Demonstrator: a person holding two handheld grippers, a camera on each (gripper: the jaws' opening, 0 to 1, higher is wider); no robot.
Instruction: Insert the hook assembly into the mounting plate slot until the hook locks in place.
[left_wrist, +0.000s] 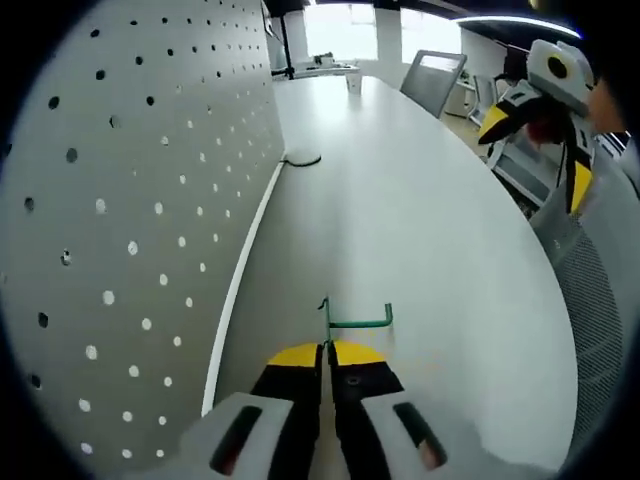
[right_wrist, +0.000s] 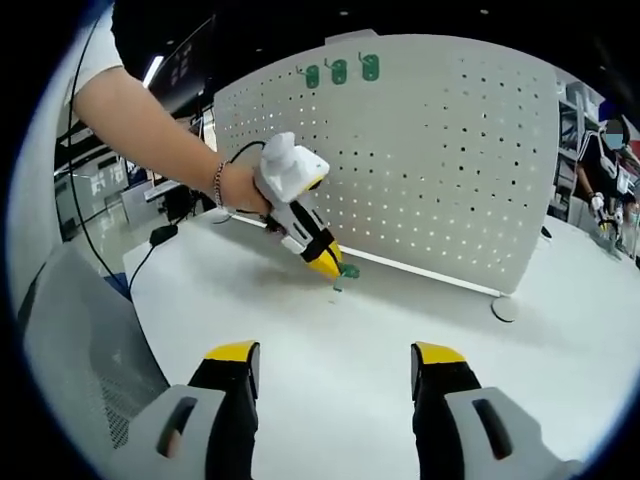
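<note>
On the white counter, your left tongs grasp a green hook beside the pegboard; your right tongs hang released.

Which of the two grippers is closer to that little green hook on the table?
The left. The left gripper is shut on the green hook beside the pegboard. The right gripper hangs open, well back across the table.
</note>
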